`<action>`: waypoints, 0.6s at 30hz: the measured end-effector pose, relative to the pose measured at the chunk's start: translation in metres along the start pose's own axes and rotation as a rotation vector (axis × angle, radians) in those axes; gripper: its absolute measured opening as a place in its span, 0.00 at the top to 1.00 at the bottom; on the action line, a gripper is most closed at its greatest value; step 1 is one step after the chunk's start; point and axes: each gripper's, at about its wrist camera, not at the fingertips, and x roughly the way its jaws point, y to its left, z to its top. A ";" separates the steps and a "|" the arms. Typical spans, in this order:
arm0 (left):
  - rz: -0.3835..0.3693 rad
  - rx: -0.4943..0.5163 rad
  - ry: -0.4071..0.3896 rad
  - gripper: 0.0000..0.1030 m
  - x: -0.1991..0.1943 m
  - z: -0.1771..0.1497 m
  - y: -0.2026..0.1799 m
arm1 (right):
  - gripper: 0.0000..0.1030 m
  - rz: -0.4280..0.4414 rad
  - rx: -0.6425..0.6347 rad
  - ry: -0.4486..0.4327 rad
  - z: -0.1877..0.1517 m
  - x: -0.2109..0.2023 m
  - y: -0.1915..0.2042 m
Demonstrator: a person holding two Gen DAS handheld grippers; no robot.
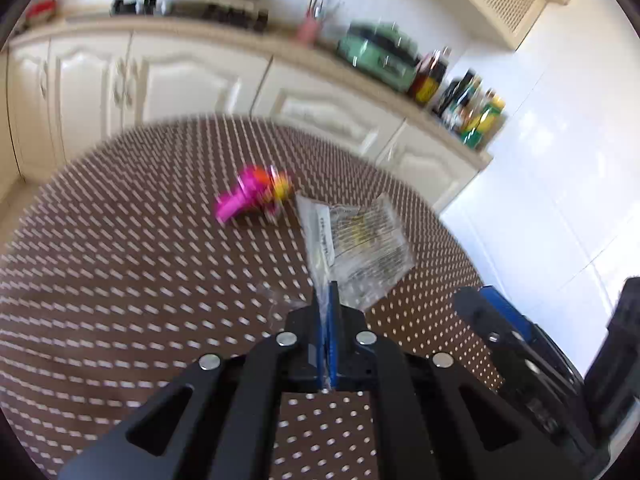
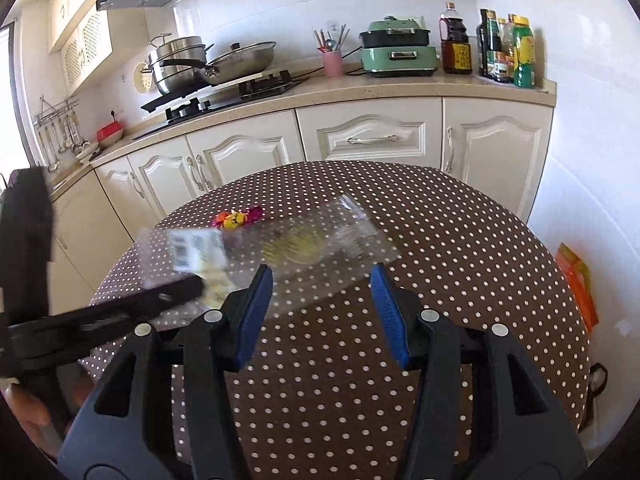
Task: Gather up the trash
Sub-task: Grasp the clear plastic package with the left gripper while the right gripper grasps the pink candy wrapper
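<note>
- Clear plastic wrapper (image 1: 360, 248), printed and with a white barcode label, is pinched at its near edge by the left tool (image 1: 328, 304), whose blue pads are pressed together on it; the rest of the film fans out above the brown polka-dot desk (image 1: 120, 260).
- In the right wrist view the same wrapper (image 2: 304, 248) hangs blurred just ahead of the right tool (image 2: 322, 276), whose jaws stand spread with nothing between them.
- Crumpled pink, orange and yellow candy wrapper (image 1: 252, 196) lies on the desk just beyond the clear film, apart from both tools.
- Behind the desk runs a cream kitchen counter (image 2: 360, 92) over cabinet doors.
- Containers on it: a pink cup (image 2: 333, 63) holding utensils, a lidded steel pot (image 2: 180, 64) and lidded pan (image 2: 244, 60) on the hob, a green lidded cooker (image 2: 396, 56), and a cluster of sauce bottles (image 2: 504, 52); what the pots hold is hidden.
- An orange packet (image 2: 578, 288) sits low by the white wall at the right, partly cut off by the desk edge.
- Left wrist view is motion-blurred, so print on the wrapper cannot be read.
</note>
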 end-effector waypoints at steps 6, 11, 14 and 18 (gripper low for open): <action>0.156 -0.013 -0.254 0.98 -0.070 0.010 0.033 | 0.48 0.028 -0.061 0.007 0.016 0.009 0.035; 0.285 -0.048 -0.399 0.99 -0.096 0.025 0.056 | 0.46 0.095 -0.082 0.055 0.030 0.039 0.071; 0.393 -0.038 -0.433 0.98 -0.097 0.032 0.069 | 0.39 0.120 -0.071 0.104 0.039 0.069 0.088; 0.476 -0.059 -0.425 0.98 -0.091 0.038 0.092 | 0.34 0.109 -0.037 0.175 0.046 0.114 0.102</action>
